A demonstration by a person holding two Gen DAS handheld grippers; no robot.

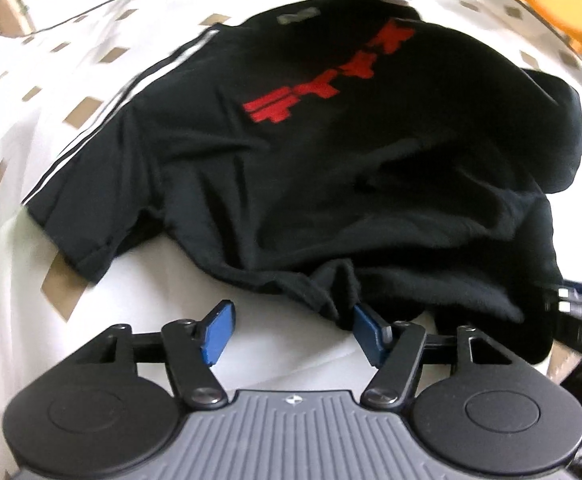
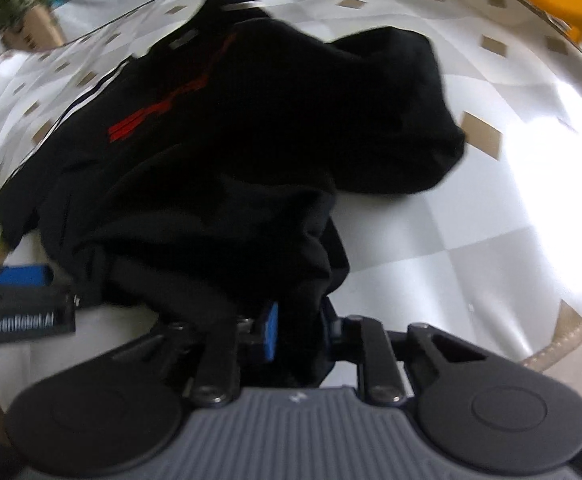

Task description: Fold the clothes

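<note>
black tee (image 1: 291, 168) rumpled on checked desk (image 1: 31, 80), left hand-held gripper (image 1: 291, 328) released at hem, right hand-held gripper (image 2: 299, 332) clenched on hem

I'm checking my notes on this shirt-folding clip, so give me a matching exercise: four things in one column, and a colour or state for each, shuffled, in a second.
Things:
1. black T-shirt
2. left gripper
3. right gripper
4. tablecloth

Colour or state:
A. white with tan diamonds
B. jaws apart, hem fold touching one blue pad
C. red print, white sleeve stripes
D. closed on bunched black fabric

Pairs: 1-C, 2-B, 3-D, 4-A
</note>
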